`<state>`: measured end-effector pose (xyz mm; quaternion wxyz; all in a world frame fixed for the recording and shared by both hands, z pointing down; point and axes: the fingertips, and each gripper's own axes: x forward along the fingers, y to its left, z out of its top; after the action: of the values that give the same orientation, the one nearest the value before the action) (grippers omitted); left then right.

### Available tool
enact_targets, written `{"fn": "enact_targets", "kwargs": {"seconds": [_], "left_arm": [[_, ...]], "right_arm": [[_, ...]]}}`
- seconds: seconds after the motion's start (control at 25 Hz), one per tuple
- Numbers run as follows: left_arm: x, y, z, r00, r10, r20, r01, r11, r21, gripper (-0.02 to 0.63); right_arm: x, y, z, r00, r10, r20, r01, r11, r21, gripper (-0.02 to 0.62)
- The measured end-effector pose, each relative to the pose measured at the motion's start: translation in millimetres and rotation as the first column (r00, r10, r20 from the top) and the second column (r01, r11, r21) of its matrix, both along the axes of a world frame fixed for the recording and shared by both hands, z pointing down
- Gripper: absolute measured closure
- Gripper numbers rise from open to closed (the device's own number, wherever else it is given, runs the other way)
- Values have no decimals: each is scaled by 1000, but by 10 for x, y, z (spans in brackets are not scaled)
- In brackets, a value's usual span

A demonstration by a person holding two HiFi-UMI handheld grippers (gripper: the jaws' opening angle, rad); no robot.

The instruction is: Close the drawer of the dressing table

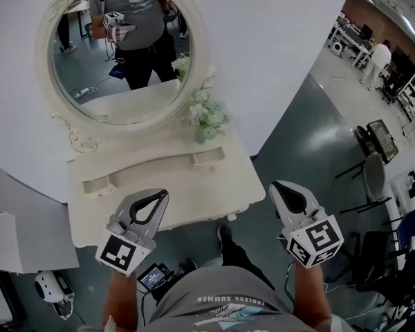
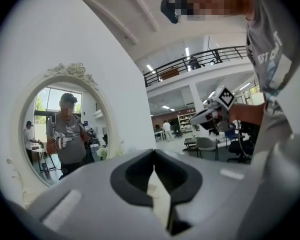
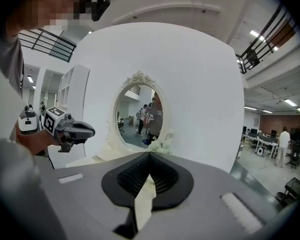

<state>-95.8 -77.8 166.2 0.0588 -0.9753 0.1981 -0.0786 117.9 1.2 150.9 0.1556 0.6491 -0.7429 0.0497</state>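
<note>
The dressing table (image 1: 194, 189) stands against a white wall, with an oval mirror (image 1: 117, 54) above it and a small bunch of pale flowers (image 1: 206, 113) at the far right of its surface. Two small drawer fronts sit in the raised ledge at the back, the left drawer (image 1: 99, 185) and the right drawer (image 1: 209, 158). I cannot tell whether either one stands out from the ledge. The left tool (image 1: 162, 194) is closed and empty, its jaws meeting at the tips. It hangs above the near edge of the surface, left of the middle, pointing toward the far side, so the left drawer lies just beyond it to the far left. The right tool (image 1: 275, 187) is also closed with nothing in it. It is off the right end of the table, above the grey floor (image 1: 311, 137), and the right drawer lies to its far left, apart from it.
</note>
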Motion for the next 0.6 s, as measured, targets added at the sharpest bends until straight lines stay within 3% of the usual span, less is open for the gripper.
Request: {"fn": "enact_targets", "kwargs": {"seconds": [0.16,0.32,0.6], "left_arm": [[-149,-217,-28,993,-118,19,117,993,19,604],[-201,-389,-31,971,-237,40,237,971,16,604],[-59,-624,-7,936,-346,69,346,938,10,604]], "right_arm": [[73,-428,87,996,-81,26,81,997,8,595],[154,-905,140,982,-185,33,184,983,8,595],[333,-1537,297,956,-292,41,293,956,-22,595]]}}
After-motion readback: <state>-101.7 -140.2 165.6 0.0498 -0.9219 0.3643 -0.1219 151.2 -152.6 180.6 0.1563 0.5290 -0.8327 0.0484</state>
